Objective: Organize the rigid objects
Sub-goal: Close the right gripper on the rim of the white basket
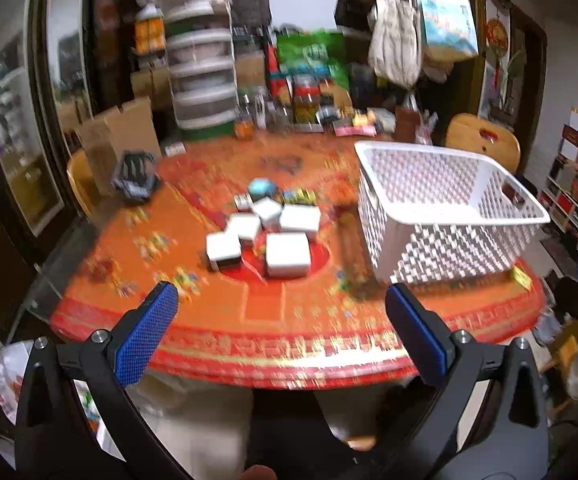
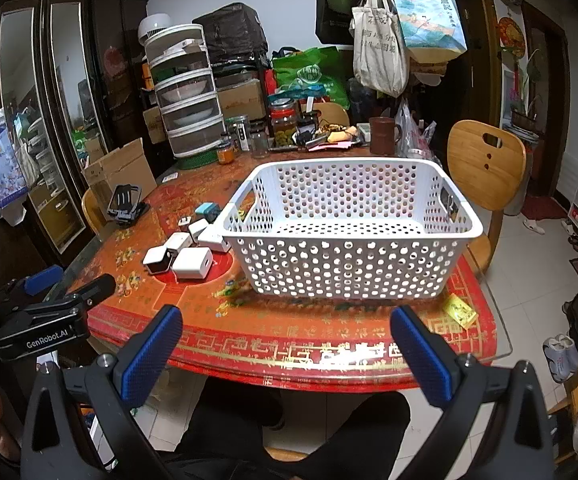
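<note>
Chargers, small white cubes bunched together, sit mid-frame in your left view on the red patterned tabletop, just left of the white perforated basket, which shows nothing inside. Your left claw hangs over the near edge with its blue pads wide apart, gripping nothing. Your right claw faces the basket, likewise spread and unladen. A yellow packet lies lower right of the basket.
</note>
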The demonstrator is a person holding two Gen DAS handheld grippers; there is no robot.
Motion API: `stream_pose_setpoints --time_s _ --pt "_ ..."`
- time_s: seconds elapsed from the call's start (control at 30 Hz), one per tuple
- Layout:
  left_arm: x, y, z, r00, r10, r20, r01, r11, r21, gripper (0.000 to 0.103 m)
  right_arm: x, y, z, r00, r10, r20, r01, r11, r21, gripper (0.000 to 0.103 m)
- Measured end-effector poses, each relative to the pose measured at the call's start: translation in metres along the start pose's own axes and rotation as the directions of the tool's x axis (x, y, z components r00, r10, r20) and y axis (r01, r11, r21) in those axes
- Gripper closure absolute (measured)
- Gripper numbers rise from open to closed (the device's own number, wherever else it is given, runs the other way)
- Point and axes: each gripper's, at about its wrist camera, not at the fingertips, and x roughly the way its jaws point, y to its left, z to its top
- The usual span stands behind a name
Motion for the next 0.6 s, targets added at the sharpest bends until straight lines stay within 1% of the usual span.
stream_pose_setpoints --time_s 0.03,0.1,0.17,0.2,0.27,0.3,0.33,0.37,0.4,0.47,0.57,0.6 --pt "-0.002 0.002 0.001 0.999 0.019 0.03 -0.019 1.0 -0.001 0.001 0.0 -0.003 -0.001 1.0 0.003 0.019 -0.003 1.0 -0.001 0.0" --pt "-0.001 0.008 0.004 0.997 0.044 0.062 -0.043 0.999 -0.013 0.001 0.005 -0.023 -0.002 0.997 0.007 0.072 -0.008 1.0 0.004 0.0" --pt "0.006 0.016 0.01 0.995 0.061 0.076 -0.06 0.998 -0.027 0.001 0.013 -0.05 0.007 0.996 -0.005 0.093 -0.001 0.998 0.058 0.0" --pt "0.014 0.023 0.014 0.992 0.088 0.086 -0.085 0.996 -0.035 0.001 0.019 -0.069 0.013 0.995 -0.014 0.098 0.004 0.996 0.094 0.0" --pt "0.036 0.033 0.02 0.985 0.152 0.082 -0.151 0.988 -0.024 0.001 0.03 -0.106 0.026 0.992 0.004 0.128 -0.022 0.99 0.142 0.0" --pt "0.048 0.036 0.023 0.985 0.163 0.052 -0.163 0.987 -0.014 0.001 0.038 -0.127 0.032 0.989 0.008 0.148 -0.032 0.987 0.159 0.0" --pt "0.064 0.042 0.023 0.986 0.165 0.006 -0.165 0.986 -0.005 0.001 0.049 -0.147 0.038 0.99 -0.027 0.136 0.003 0.985 0.174 0.0" --pt "0.08 0.048 0.022 0.985 0.171 -0.032 -0.171 0.985 0.002 0.001 0.058 -0.162 0.045 0.993 -0.07 0.1 0.051 0.982 0.184 0.0" --pt "0.089 0.051 0.021 0.982 0.179 -0.051 -0.179 0.984 0.003 0.001 0.073 -0.181 0.052 0.993 -0.118 0.025 0.111 0.974 0.196 0.0" --pt "0.109 0.061 0.018 0.978 0.184 -0.093 -0.186 0.982 -0.013 0.001 0.091 -0.207 0.06 0.993 -0.113 -0.045 0.12 0.967 0.224 0.0" --pt "0.131 0.079 0.014 0.972 0.19 -0.138 -0.198 0.979 -0.05 0.001 0.117 -0.232 0.067 0.979 -0.136 -0.153 0.167 0.963 0.212 0.0" --pt "0.139 0.085 0.012 0.971 0.186 -0.151 -0.198 0.978 -0.063 0.001 0.124 -0.239 0.067 0.975 -0.126 -0.184 0.165 0.962 0.216 0.0"
